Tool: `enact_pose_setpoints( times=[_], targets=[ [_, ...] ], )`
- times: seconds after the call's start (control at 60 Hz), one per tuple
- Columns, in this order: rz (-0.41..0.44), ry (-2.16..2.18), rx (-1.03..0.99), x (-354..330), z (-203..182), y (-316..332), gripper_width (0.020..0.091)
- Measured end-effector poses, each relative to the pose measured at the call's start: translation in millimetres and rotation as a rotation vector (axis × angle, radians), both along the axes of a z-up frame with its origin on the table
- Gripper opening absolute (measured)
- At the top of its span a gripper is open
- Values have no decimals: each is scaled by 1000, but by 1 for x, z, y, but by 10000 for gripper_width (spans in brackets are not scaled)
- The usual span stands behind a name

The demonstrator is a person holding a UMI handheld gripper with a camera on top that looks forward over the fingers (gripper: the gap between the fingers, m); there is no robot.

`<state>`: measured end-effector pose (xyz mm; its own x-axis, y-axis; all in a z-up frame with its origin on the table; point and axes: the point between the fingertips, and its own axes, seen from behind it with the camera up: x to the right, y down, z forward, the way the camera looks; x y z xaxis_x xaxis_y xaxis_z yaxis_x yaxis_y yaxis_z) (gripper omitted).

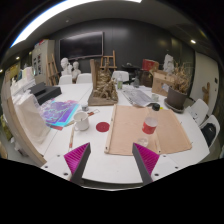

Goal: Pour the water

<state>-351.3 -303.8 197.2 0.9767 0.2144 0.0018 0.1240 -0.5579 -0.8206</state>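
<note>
My gripper (112, 160) is open, its two magenta pads wide apart over bare white table with nothing between them. Beyond the right finger a small bottle with a red label (149, 126) stands upright on a tan cardboard sheet (140, 130). To the left, beyond the left finger, a pale cup (82, 120) stands on the white table (105, 160). A round dark-red coaster or lid (102, 127) lies flat between the cup and the cardboard.
A wooden model structure (103, 85) stands further back at the table's middle. A colourful sheet (60, 112) lies at the left. Papers and a box (178, 98) clutter the right. White busts (68, 72) and shelving line the back wall.
</note>
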Motion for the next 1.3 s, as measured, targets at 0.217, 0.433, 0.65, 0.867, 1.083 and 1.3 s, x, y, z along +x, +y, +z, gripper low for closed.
enact_pose_setpoints(
  times=[0.217, 0.433, 0.65, 0.867, 1.083, 1.3],
  targets=[
    [-131, -16, 36, 88, -36, 40, 858],
    [-208, -32, 135, 140, -81, 115, 860],
    [-249, 7, 220, 145, -124, 191, 851],
    [-285, -12, 287, 144, -134, 220, 446],
    [-255, -53, 300, 137, -130, 222, 236],
    [-249, -234, 320, 143, -93, 228, 235]
  ],
)
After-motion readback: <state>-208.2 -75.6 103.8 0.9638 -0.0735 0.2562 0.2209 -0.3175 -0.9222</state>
